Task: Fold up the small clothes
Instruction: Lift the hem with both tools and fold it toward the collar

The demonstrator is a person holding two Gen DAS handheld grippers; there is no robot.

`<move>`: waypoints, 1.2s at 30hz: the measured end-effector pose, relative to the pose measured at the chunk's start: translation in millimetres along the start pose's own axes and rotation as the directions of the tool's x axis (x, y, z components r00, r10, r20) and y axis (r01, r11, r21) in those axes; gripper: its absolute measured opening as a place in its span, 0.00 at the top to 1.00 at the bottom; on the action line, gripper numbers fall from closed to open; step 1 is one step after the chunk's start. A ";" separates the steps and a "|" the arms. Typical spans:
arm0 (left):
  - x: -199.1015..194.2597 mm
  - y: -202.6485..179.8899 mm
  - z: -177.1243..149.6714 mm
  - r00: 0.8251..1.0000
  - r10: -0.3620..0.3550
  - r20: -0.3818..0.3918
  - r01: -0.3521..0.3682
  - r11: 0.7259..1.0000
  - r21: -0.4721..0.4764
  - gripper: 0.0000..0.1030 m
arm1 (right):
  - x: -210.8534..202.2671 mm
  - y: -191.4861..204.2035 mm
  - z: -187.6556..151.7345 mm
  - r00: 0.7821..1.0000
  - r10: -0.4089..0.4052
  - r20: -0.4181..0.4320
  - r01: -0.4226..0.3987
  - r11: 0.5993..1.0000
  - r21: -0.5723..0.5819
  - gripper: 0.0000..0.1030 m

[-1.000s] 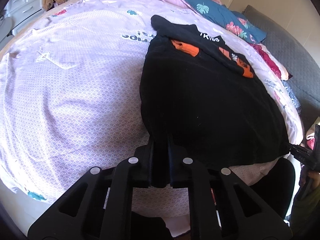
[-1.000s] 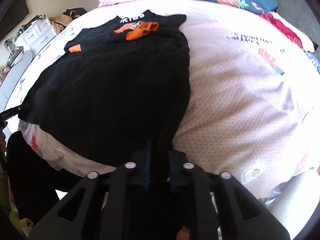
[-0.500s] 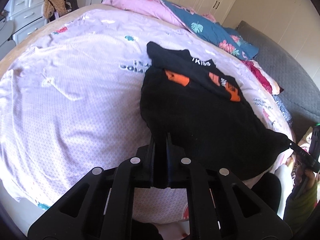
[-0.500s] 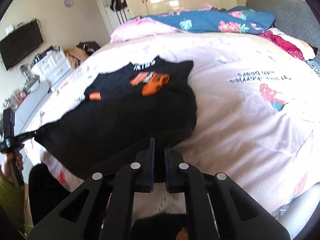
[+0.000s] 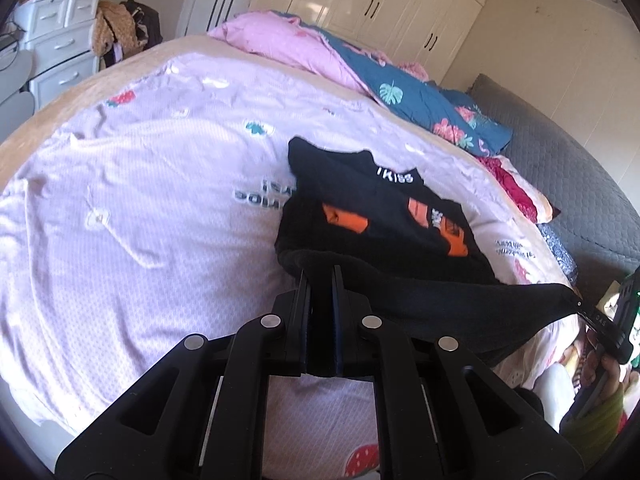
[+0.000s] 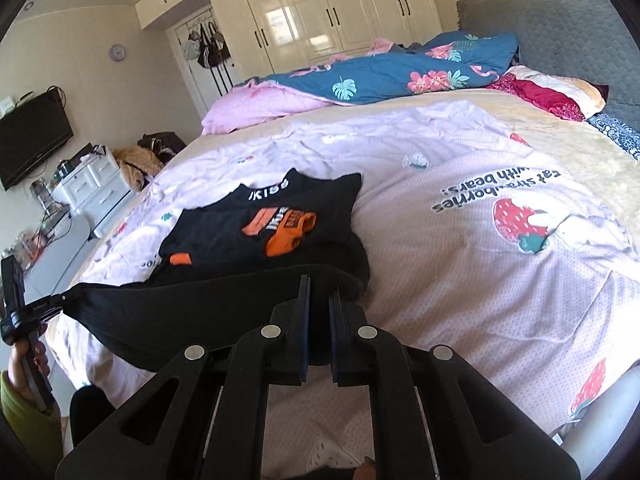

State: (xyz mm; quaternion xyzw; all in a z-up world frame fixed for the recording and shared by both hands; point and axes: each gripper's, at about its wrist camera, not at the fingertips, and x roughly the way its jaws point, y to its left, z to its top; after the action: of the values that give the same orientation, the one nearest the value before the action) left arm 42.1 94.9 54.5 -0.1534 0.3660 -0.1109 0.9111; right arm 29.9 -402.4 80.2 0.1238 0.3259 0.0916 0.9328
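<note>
A small black T-shirt (image 5: 384, 216) with orange print and white lettering lies on the pale lilac bed sheet (image 5: 140, 208), collar end away from me. Its near hem is lifted off the bed and stretched taut between both grippers. My left gripper (image 5: 320, 276) is shut on the hem's left corner. The right gripper (image 6: 319, 288) is shut on the hem's other corner, and it also shows at the right edge of the left wrist view as the right gripper (image 5: 580, 306). The shirt (image 6: 264, 224) in the right wrist view shows its orange print facing up. A hand in a green sleeve (image 6: 20, 392) holds the left gripper.
A pink and blue floral duvet (image 5: 360, 76) is heaped at the far side of the bed. A grey headboard (image 6: 560, 40) stands on the right, cream wardrobes (image 6: 320, 12) behind, and a white drawer unit (image 5: 60, 40) with clutter to the left of the bed.
Both grippers have risen with the shirt's near hem, lifting it off the bed into a taut band. Both cameras tilted up, so more of the room shows.
</note>
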 end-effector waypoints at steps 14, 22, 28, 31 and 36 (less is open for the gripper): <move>0.3 -16.4 28.1 0.994 0.056 0.095 -0.060 0.998 0.037 0.97 | 11.9 5.7 30.2 0.998 -0.039 0.057 0.037 0.999 0.035 0.93; 11.1 -26.7 42.9 0.985 0.092 0.145 -0.100 0.994 0.049 0.97 | 22.2 4.1 44.7 0.996 -0.036 0.087 0.026 0.994 0.107 0.93; 22.7 -27.2 56.8 0.980 0.101 0.170 -0.108 0.994 0.033 0.97 | 34.6 5.9 56.4 0.993 -0.059 0.104 0.045 0.991 0.127 0.93; 28.6 -26.5 65.8 0.978 0.106 0.181 -0.111 0.994 0.020 0.97 | 41.9 6.4 63.3 0.991 -0.073 0.111 0.058 0.990 0.129 0.93; 39.6 -27.3 78.0 0.974 0.114 0.194 -0.117 0.993 0.004 0.97 | 55.2 6.6 77.1 0.988 -0.090 0.125 0.073 0.988 0.138 0.93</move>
State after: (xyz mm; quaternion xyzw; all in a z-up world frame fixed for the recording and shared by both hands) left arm 122.4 72.5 92.7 -0.1349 0.2832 -0.0452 0.9485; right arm 120.5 -395.4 108.1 0.1780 0.2744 0.0231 0.9447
